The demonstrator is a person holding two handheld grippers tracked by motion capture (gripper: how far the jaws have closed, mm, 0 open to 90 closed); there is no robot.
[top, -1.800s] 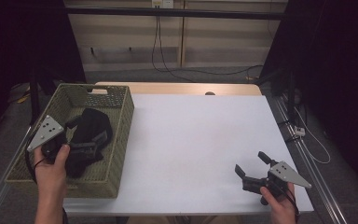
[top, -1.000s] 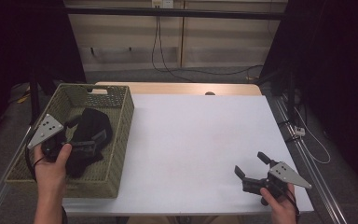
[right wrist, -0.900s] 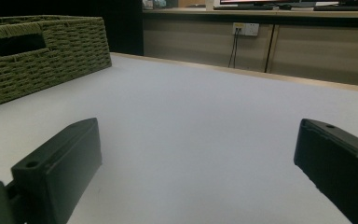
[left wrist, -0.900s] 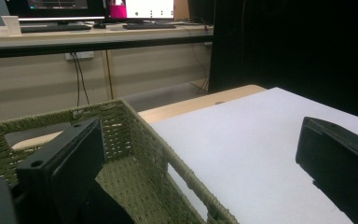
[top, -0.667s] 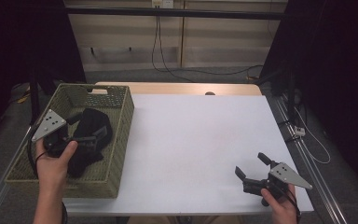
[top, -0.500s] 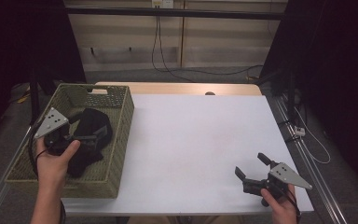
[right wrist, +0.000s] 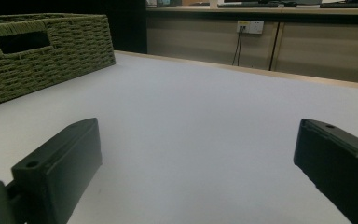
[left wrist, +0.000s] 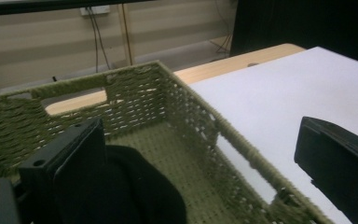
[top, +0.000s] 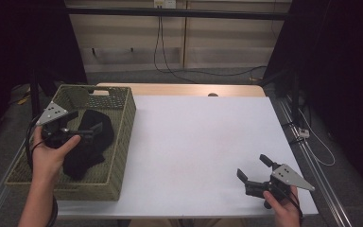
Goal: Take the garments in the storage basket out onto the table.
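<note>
A green woven basket (top: 123, 137) stands on the left of the white table, and a black cloth (top: 87, 151) lies bunched inside it. My left gripper (top: 87, 127) hovers over the basket with its jaws wide apart, pointing right, just above the cloth. In the left gripper view the black cloth (left wrist: 140, 186) lies low beside the left jaw, with the basket's wall (left wrist: 191, 84) beyond and nothing between the jaws of my left gripper (left wrist: 198, 135). My right gripper (top: 251, 166) rests open near the table's front right corner. My right gripper (right wrist: 198, 130) faces bare table, with the basket (right wrist: 51, 51) far off.
The white tabletop (top: 203, 137) spreads between basket and right gripper. A wooden strip (top: 184, 90) runs along its far edge with a small dark knob (top: 212, 94) on it. Metal rails flank the table, and cables (top: 312, 137) lie on the floor at right.
My left gripper has lifted and moved a little farther over the basket, staying open. The right gripper has not moved.
</note>
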